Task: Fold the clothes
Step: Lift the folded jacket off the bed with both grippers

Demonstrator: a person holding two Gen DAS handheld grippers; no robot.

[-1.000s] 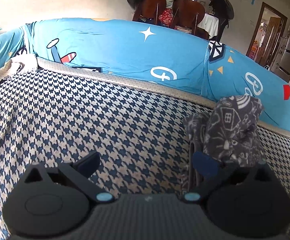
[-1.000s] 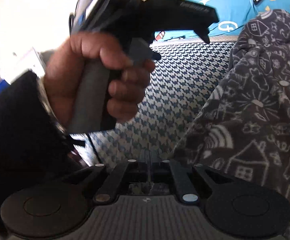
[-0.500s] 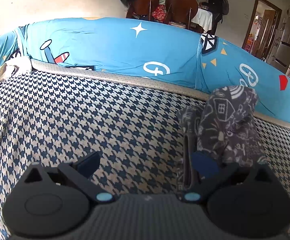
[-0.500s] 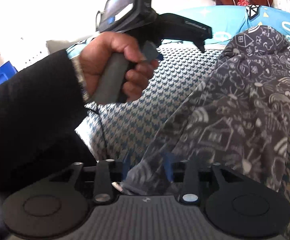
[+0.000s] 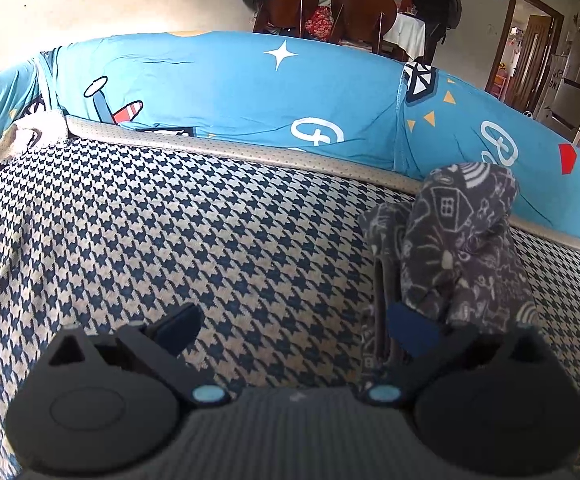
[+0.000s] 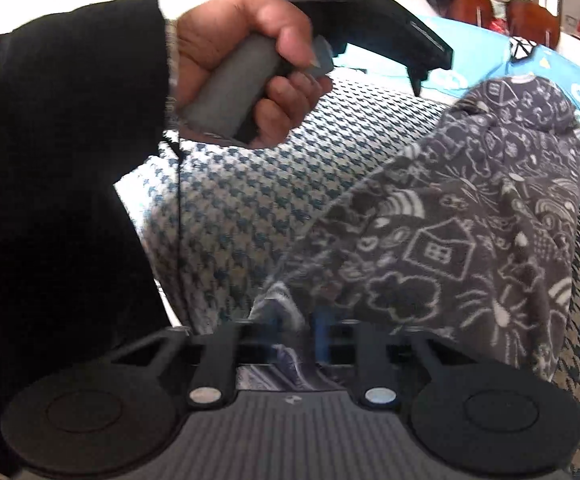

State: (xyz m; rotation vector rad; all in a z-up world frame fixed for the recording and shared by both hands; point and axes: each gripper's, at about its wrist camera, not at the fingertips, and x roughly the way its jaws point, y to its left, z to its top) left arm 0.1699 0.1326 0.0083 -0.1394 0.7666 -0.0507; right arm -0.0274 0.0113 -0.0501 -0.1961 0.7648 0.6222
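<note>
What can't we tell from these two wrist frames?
- Right hand-held gripper: contact on the grey printed garment is blurred, with cloth covering the fingertips.
- Garment type: bunched, cut off by the right view's edge.
- Left hand-held gripper: its right finger overlaps the garment; touching unclear.

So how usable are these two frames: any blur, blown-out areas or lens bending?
Left wrist view: sharp, evenly lit; fisheye bows the blue cushion into an arc.
Right wrist view: wall at top left blown out white; patterned garment smeared where it meets the right gripper; the hand is slightly soft.
</note>
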